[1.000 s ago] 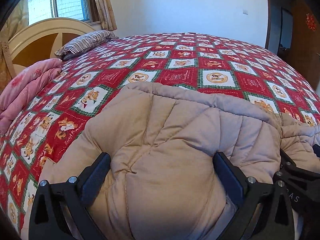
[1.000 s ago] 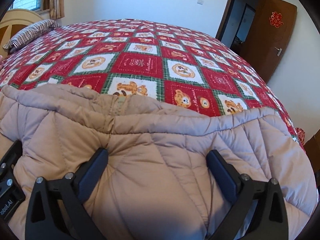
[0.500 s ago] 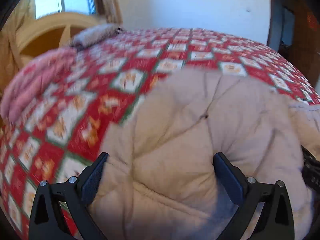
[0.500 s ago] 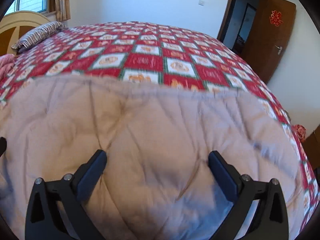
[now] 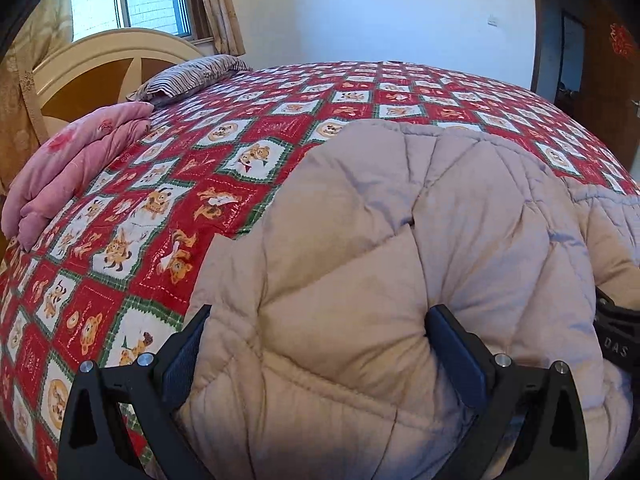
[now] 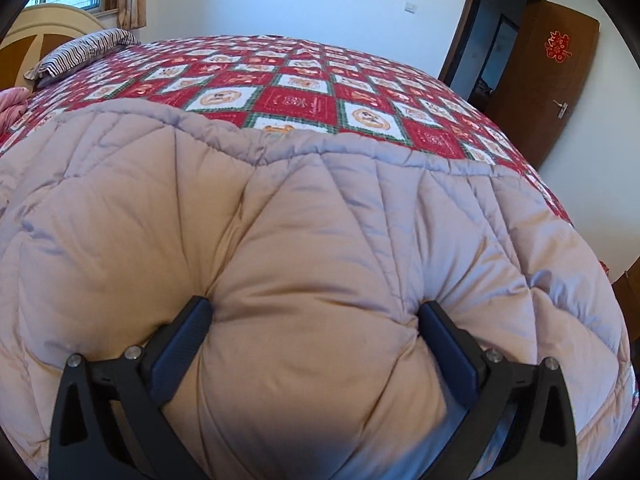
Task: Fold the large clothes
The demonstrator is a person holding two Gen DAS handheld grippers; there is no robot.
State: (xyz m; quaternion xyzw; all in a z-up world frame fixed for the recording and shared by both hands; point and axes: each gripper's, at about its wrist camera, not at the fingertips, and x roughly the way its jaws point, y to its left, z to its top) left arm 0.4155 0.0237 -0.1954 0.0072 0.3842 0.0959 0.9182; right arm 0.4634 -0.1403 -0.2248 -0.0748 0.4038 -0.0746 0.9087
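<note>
Left gripper and right gripper both clamp thick fold of beige padded coat near bed edge. Risk: slick puffy bulk slips out, fold springs open.

We lose the beige padded coat past the near edge in both views. It hides the bedspread beneath. Right gripper cut off at right edge. Headboard partly behind the pink quilt.

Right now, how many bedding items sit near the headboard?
2: a striped grey pillow against the cream headboard, and a folded pink quilt just in front of it. More may sit out of frame.
</note>
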